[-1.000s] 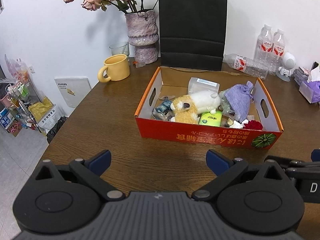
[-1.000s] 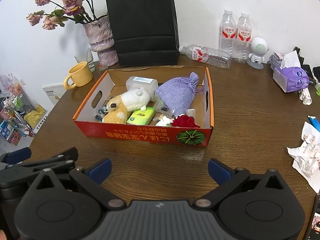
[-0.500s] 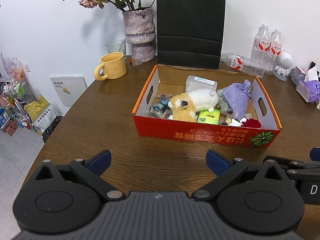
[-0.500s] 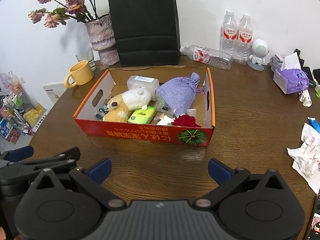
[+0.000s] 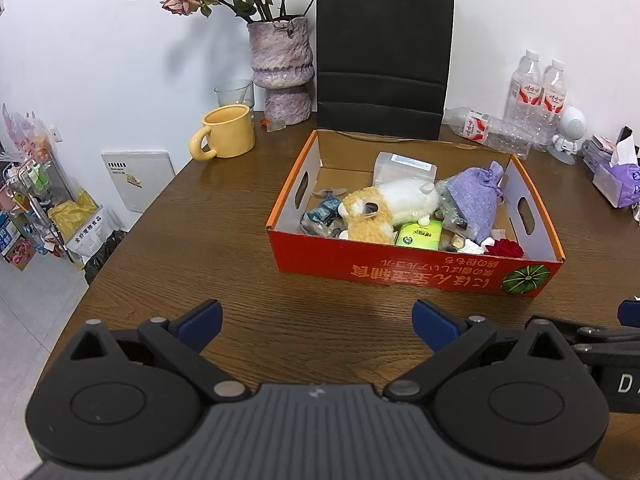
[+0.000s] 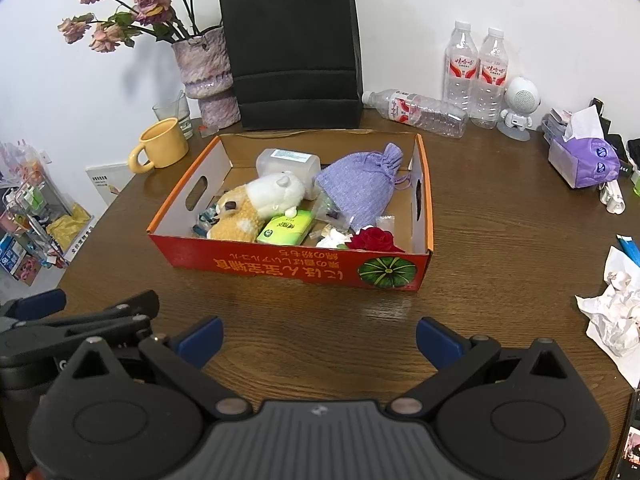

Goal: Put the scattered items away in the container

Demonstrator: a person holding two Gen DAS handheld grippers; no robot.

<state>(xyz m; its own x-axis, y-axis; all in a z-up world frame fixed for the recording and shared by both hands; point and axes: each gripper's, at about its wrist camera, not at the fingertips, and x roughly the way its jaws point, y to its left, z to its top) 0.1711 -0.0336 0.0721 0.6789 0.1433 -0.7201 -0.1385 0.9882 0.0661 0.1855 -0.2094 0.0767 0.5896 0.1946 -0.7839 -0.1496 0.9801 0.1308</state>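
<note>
An orange cardboard box (image 5: 416,270) (image 6: 296,266) stands on the brown table. In it lie a plush toy (image 5: 384,208) (image 6: 260,200), a purple drawstring pouch (image 5: 476,200) (image 6: 360,188), a green packet (image 5: 418,236) (image 6: 286,230), a red rose (image 5: 506,248) (image 6: 374,239) and a clear plastic tub (image 6: 288,162). My left gripper (image 5: 318,322) is open and empty, held in front of the box. My right gripper (image 6: 320,336) is open and empty, beside the left one.
A yellow mug (image 5: 226,132), a vase of dried flowers (image 5: 282,68) and a black paper bag (image 5: 382,60) stand behind the box. Water bottles (image 6: 476,76), a small white robot figure (image 6: 518,106), a purple tissue pack (image 6: 580,156) and crumpled paper (image 6: 612,308) are at the right.
Both grippers have drawn back a little from the box and stay open and empty. The box's contents have not moved.
</note>
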